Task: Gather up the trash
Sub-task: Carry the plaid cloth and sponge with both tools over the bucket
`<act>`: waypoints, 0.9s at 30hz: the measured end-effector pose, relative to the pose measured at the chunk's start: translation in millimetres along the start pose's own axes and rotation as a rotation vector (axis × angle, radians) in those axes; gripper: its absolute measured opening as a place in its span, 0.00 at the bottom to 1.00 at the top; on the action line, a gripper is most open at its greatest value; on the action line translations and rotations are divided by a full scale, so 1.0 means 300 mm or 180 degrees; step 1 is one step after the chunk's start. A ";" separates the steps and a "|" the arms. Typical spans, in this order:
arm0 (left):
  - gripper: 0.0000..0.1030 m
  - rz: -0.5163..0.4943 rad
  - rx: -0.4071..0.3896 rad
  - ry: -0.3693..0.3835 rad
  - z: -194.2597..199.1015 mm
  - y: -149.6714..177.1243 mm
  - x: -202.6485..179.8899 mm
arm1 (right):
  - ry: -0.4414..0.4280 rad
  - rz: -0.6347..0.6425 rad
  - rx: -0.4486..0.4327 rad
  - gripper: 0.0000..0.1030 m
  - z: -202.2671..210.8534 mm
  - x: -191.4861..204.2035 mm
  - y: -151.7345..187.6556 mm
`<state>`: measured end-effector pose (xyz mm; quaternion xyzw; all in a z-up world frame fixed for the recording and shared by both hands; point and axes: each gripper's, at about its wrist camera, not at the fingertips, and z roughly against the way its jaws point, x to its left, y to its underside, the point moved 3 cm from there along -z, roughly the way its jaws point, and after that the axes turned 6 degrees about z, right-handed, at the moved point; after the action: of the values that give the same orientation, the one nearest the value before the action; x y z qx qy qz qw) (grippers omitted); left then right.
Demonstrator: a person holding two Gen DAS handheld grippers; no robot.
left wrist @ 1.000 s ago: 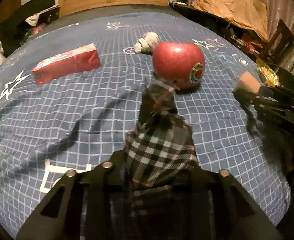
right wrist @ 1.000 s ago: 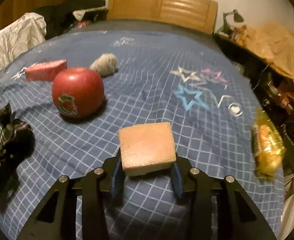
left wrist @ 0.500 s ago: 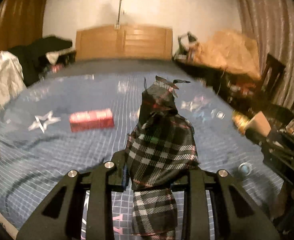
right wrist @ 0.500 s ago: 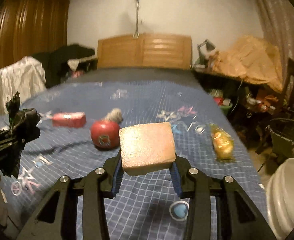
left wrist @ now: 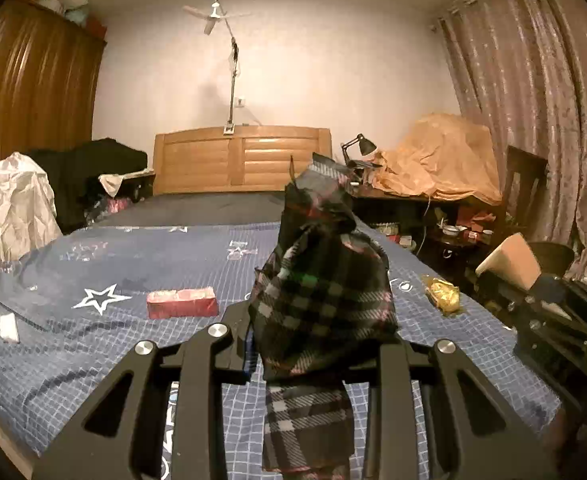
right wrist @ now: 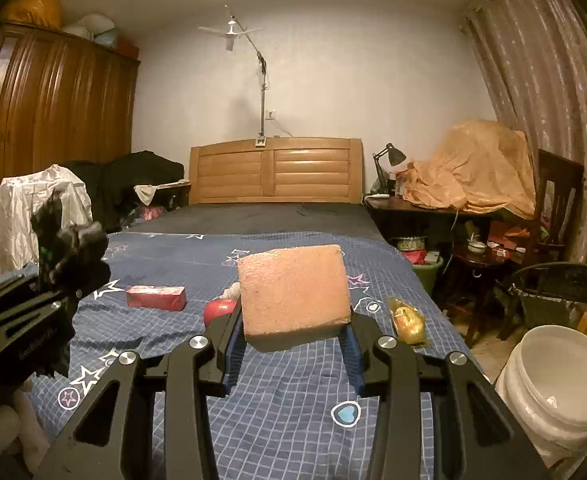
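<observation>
Bed [right wrist: 293,412], covered by a blue checked sheet with stars, fills the near and middle ground; its wooden headboard [right wrist: 275,170] stands at the far end. White bucket [right wrist: 553,376] stands on the floor off the bed's near right corner, the likeliest place for the trash and nearer the right hand than the left.

Right gripper [right wrist: 293,340] is clamped on a pink sponge [right wrist: 293,292], held clear above the sheet. The sponge's broad face tilts up toward the camera, and its long axis runs left to right across the jaws. From this tool the bucket lies to the right and lower, so the coming move is judged a swing rightward and down.

Left gripper [left wrist: 317,340] is closed on a plaid cloth scrap [left wrist: 321,280], which stands up from the jaws with its long axis roughly vertical and a tail hanging below.

On the sheet lie a red box [right wrist: 155,297], long axis left to right, at mid-left; a red apple [right wrist: 218,309], partly hidden behind the right gripper; and a yellow wrapper [right wrist: 407,320], long axis near to far, by the right edge.
</observation>
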<state>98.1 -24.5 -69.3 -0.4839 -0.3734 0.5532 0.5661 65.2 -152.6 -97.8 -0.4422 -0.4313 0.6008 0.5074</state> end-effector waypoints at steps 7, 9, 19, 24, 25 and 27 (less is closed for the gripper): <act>0.27 0.0010 -0.0011 -0.0003 0.004 -0.014 0.005 | 0.0007 -0.0004 0.0009 0.41 0.035 0.001 0.008; 0.27 0.0013 -0.0006 0.0002 0.003 -0.014 0.006 | 0.0005 -0.0004 0.0012 0.41 0.034 0.003 0.008; 0.27 -0.0053 0.0158 0.0091 -0.062 -0.027 -0.039 | 0.0113 0.0000 0.0071 0.41 0.021 -0.075 -0.025; 0.27 -0.0119 0.0224 0.0195 -0.107 -0.038 -0.113 | 0.0275 0.0002 0.0112 0.41 0.030 -0.169 -0.045; 0.27 -0.0132 0.0227 0.0217 -0.113 -0.040 -0.128 | 0.0310 -0.0001 0.0121 0.41 0.031 -0.199 -0.048; 0.27 -0.0164 0.0234 0.0273 -0.128 -0.047 -0.169 | 0.0367 -0.0012 0.0135 0.41 0.034 -0.244 -0.056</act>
<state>133.0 -78.6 -59.6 -0.4763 -0.3405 0.5306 0.6130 66.1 -224.0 -72.3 -0.4644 -0.3893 0.5824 0.5418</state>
